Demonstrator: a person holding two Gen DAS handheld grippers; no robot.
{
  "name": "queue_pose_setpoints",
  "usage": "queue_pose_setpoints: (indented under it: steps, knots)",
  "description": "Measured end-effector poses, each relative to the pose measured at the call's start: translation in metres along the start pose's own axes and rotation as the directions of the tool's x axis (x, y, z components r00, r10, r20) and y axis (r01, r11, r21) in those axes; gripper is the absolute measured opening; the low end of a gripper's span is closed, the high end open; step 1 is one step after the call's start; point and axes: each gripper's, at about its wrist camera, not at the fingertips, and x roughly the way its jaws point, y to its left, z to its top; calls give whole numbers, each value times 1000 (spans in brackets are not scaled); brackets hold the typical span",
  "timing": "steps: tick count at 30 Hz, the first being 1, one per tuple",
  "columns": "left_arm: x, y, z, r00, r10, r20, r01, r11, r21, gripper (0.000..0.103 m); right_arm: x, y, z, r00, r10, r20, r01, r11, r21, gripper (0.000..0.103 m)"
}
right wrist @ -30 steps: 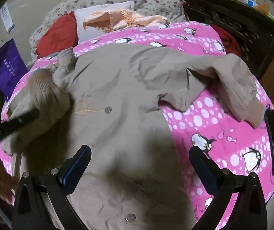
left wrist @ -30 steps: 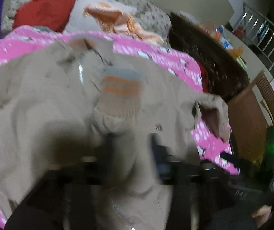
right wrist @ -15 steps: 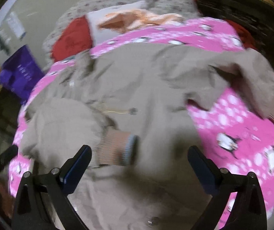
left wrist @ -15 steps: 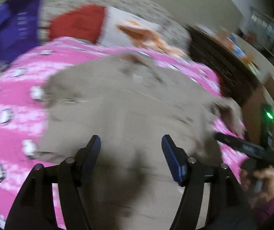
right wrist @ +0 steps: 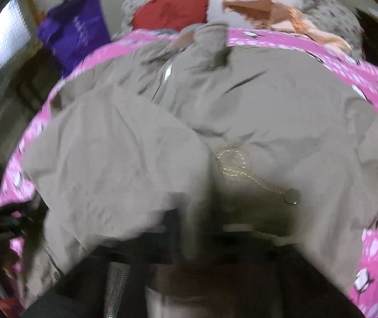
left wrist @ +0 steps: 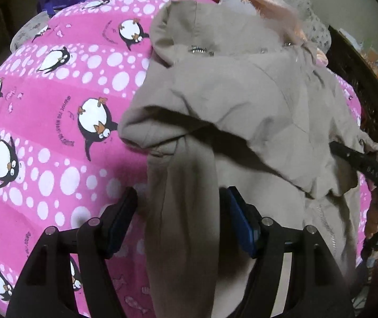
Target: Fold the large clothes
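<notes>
A large beige jacket (left wrist: pixel 255 100) lies spread on a pink penguin bedspread (left wrist: pixel 56 132). My left gripper (left wrist: pixel 181 212) is at the jacket's left edge. Its jaws stand open around a long fold of beige cloth, with pink showing between the left pad and the cloth. In the blurred right wrist view the jacket (right wrist: pixel 268 106) fills the frame, with a snap button (right wrist: pixel 290 198) and gold stitching. My right gripper (right wrist: pixel 194 222) is shut on a ridge of jacket cloth, its fingers mostly hidden. The left wrist view shows it as a black bar (left wrist: pixel 347 156) reaching into the jacket's right side.
A purple bag (right wrist: pixel 75 34), a red cushion (right wrist: pixel 170 5) and a white pillow with an orange garment (right wrist: pixel 263 8) sit at the head of the bed. Dark wooden furniture (left wrist: pixel 361 74) runs along the right side. A person's hand (left wrist: pixel 377 217) holds the right gripper.
The left gripper let go of the striped-cuff sleeve and moved to the jacket's left edge. The right gripper went from wide open to shut, dropping close onto the jacket's middle.
</notes>
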Motion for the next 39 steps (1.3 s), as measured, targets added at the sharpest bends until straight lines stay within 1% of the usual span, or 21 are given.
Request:
queue_pose_setpoints:
  steps: [3, 6, 9, 11, 13, 14, 15, 16, 17, 19, 20, 21, 22, 26, 32, 33, 34, 35, 36, 37, 39]
  knots:
    - [-4, 8, 2, 999, 33, 25, -33, 999, -7, 68, -22, 2, 2, 998, -10, 63, 13, 999, -45, 3]
    - [1, 20, 2, 996, 85, 15, -84, 996, -33, 68, -60, -12, 11, 985, -32, 168, 36, 999, -22, 3]
    - [5, 26, -1, 998, 62, 9, -62, 996, -64, 68, -87, -36, 25, 969, -120, 216, 123, 992, 1, 3]
    - [5, 25, -3, 997, 69, 18, -68, 996, -53, 68, -85, -47, 31, 961, -181, 207, 183, 983, 9, 3]
    - [5, 23, -4, 997, 78, 19, -77, 996, -47, 69, -59, -61, 35, 964, -229, 132, 229, 973, 18, 4]
    - [6, 23, -3, 997, 78, 18, -77, 996, -48, 69, -49, -64, 35, 961, -255, 107, 254, 967, 21, 12]
    - [6, 22, -3, 997, 75, 18, -74, 996, -50, 68, -33, -67, 35, 942, -329, 63, 328, 944, 26, 27]
    - [5, 24, -3, 998, 67, 18, -66, 996, -58, 68, -29, -66, 34, 935, -353, 41, 352, 935, 37, 32]
    - [5, 24, 0, 998, 62, 17, -61, 996, -63, 68, -31, -63, 37, 946, -321, 52, 317, 946, 66, 35]
    - [3, 30, -1, 999, 49, 20, -48, 996, -70, 69, -45, -51, 41, 977, -178, 114, 168, 981, 94, 47]
    - [4, 31, -1, 999, 47, 20, -46, 997, -70, 69, -50, -36, 47, 984, -101, 144, 91, 993, 76, 61]
    - [4, 32, -1, 999, 48, 20, -46, 997, -65, 69, -51, -10, 56, 985, -15, 171, 12, 1000, 22, 69]
    - [4, 32, -1, 998, 50, 23, -49, 997, -60, 69, -49, 7, 64, 984, 43, 174, -39, 999, -26, 69]
    - [4, 32, 1, 998, 45, 42, -42, 997, -67, 69, -19, 96, 94, 966, 235, 108, -208, 954, -216, 68]
    - [3, 42, -1, 998, 6, 55, 0, 996, -92, 69, 40, 191, 130, 959, 284, 17, -254, 881, -400, 64]
    - [3, 44, -1, 998, -2, 58, 7, 996, -90, 69, 54, 204, 133, 963, 269, -13, -249, 871, -423, 59]
    - [2, 46, -1, 998, -11, 61, 16, 996, -88, 69, 64, 213, 131, 968, 250, -35, -239, 864, -443, 49]
    - [1, 50, -1, 998, -22, 65, 28, 996, -87, 69, 75, 221, 130, 974, 222, -56, -222, 853, -473, 9]
    - [1, 54, 0, 997, -34, 69, 40, 995, -89, 69, 85, 228, 130, 979, 192, -74, -202, 835, -511, 1]
    - [0, 57, 1, 996, -48, 73, 55, 994, -92, 69, 89, 229, 131, 982, 178, -65, -185, 830, -526, 1]
    - [-3, 65, 0, 992, -84, 90, 94, 990, -107, 69, 86, 232, 140, 972, 231, -40, -218, 831, -512, 1]
